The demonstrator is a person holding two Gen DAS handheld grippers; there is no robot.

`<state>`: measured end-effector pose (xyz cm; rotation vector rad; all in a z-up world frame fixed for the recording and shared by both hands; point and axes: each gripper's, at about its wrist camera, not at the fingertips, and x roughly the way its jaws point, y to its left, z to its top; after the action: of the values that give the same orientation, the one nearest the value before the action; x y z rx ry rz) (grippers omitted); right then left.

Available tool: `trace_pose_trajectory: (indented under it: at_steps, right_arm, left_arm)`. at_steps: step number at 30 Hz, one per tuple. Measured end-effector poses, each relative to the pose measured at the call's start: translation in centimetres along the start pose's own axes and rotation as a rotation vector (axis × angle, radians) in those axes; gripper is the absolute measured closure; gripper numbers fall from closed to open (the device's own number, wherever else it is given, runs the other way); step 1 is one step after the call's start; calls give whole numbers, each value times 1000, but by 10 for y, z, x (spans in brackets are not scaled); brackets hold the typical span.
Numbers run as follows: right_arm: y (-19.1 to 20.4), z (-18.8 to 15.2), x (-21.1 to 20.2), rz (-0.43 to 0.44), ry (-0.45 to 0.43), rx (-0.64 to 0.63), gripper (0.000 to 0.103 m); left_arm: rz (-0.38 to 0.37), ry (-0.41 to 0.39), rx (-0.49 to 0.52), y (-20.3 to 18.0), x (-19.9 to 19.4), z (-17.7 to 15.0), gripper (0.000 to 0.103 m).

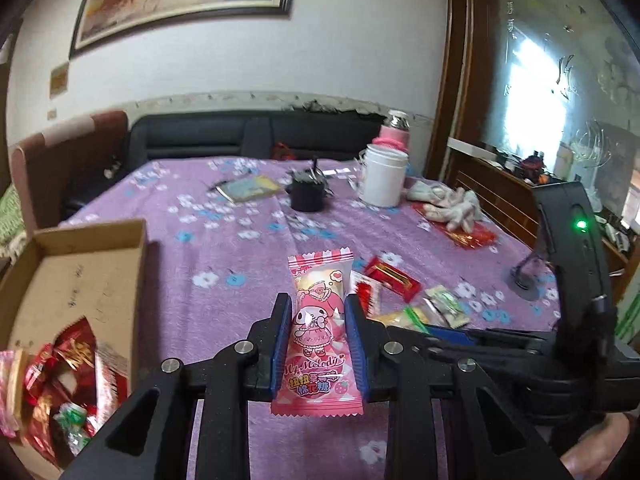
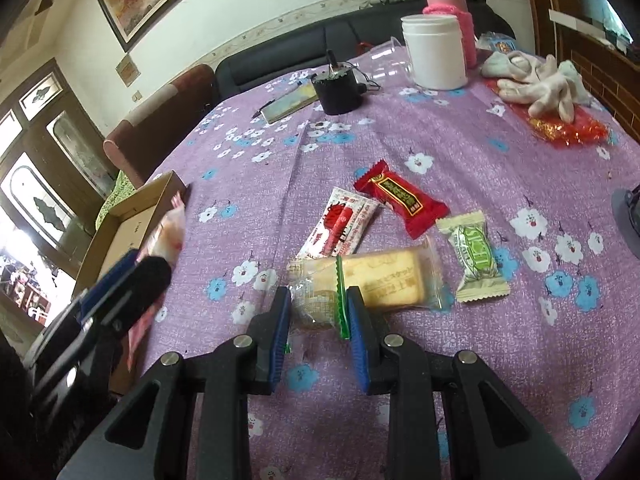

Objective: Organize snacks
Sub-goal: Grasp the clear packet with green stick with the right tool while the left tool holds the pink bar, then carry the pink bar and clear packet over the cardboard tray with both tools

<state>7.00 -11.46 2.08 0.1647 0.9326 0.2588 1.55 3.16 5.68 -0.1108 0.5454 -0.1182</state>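
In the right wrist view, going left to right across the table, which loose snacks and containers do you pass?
Cardboard box → white-and-red sachet → red candy bar → green-and-white candy.

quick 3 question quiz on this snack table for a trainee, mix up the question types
1. True or false: the left tool holds a pink My Melody candy.
2. Which snack lies between the right tool's fingers? A red packet B biscuit pack C green candy
3. Fill in: sorted snacks sit in the cardboard ____.

Key:
1. true
2. B, the biscuit pack, not yet gripped
3. box
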Motion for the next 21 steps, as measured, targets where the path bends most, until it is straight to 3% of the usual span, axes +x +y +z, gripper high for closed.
trace_pose_trajectory:
  at_steps: [4,7,12,14,18,21]
  right_arm:
    - [3,0,-5,-42,-29,-18,77]
    - [11,0,-8,-81,-63,-63,77]
    - [15,2,-7,-112,-84,-100,77]
    - [17,4,-6,-132,-78,-98,77]
    - [28,3,-29,-83,-90,-43,77]
    - [50,0,-39,-49,-90,-56,76]
  left_arm:
    - [-3,22,-18,6,-4,3,75]
    - [-34,74,-99,23,-1,4,75]
    - [18,27,-191,51,-12,10,75]
    - [3,46,-201,56,-9,14,75]
    - [-13,32,-228,67,-22,23,75]
    - [21,-16,-198,77,-43,31,75]
